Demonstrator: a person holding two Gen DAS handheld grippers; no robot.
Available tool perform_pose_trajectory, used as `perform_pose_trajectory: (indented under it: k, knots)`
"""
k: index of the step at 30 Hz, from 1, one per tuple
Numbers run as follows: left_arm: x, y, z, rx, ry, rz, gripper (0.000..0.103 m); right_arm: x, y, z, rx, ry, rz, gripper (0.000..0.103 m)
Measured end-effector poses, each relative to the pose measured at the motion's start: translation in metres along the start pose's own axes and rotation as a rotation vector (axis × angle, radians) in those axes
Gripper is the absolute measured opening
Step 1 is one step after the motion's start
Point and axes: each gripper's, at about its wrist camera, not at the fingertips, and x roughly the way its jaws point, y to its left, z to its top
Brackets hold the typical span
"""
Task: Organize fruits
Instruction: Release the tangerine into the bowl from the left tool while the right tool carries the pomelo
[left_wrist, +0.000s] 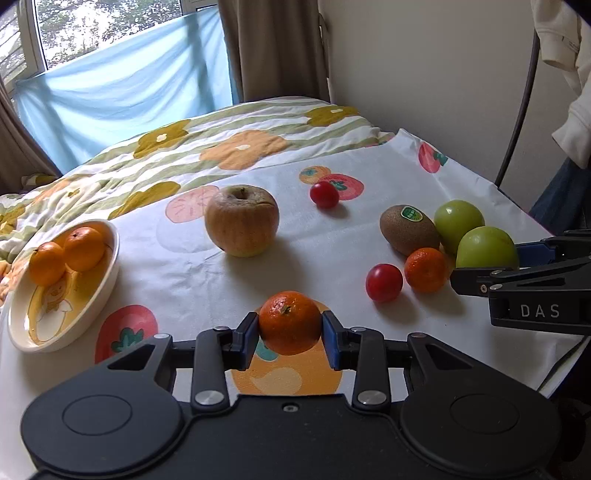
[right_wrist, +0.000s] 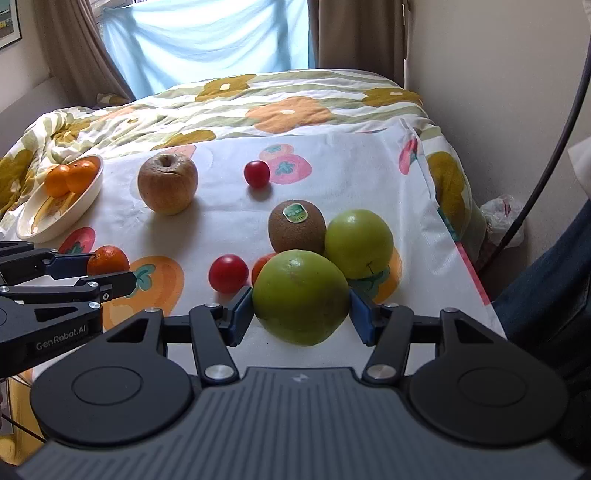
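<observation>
Pinching a mandarin (left_wrist: 289, 322): left gripper (left_wrist: 290, 334) has its blue pads against both sides of the fruit, low over the printed cloth (left_wrist: 192, 273); contact looks firm but I can't tell if it's lifted off. Right gripper (right_wrist: 301, 310) brackets the nearer green apple (right_wrist: 301, 295), jaws on its flanks, apparently touching.

My read: sorting by kind. The shallow ceramic dish (left_wrist: 107, 284) at far left already holds two mandarins (left_wrist: 66, 254), so this one likely goes there. The dish sits tilted on the rumpled floral quilt (left_wrist: 207, 144), so round fruit could roll.

Remaining fruit:
- another mandarin (left_wrist: 424, 269), pebbled skin, just beside the fuzzy kiwi (left_wrist: 408, 229) with its sticker
- second green apple (right_wrist: 358, 243), smooth, waxy, touching the kiwi
- two glossy cherry tomatoes (left_wrist: 384, 282), well apart
- a wrinkled russet apple (left_wrist: 242, 219), standing alone mid-cloth
</observation>
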Motion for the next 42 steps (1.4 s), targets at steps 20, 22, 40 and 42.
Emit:
perform_pose_trajectory:
  k: [20, 22, 40, 42]
  knots:
    - [-0.086, 0.102, 0.013, -0.193, -0.057, 0.221, 0.040, -0.033, 0.116, 0.084, -0.206, -0.077, 0.221, 0.071]
    - [-0.088, 0.118, 0.013, -0.202, -0.061, 0.230, 0.040, -0.031, 0.134, 0.090, -0.216, -0.080, 0.239, 0.071]
    - [-0.043, 0.252, 0.015, -0.204, -0.023, 0.210, 0.040, 0.039, 0.276, 0.126, -0.227, -0.029, 0.265, 0.071]
    - [-0.032, 0.263, 0.016, -0.204, -0.015, 0.199, 0.040, 0.049, 0.286, 0.127, -0.227, -0.017, 0.255, 0.071]
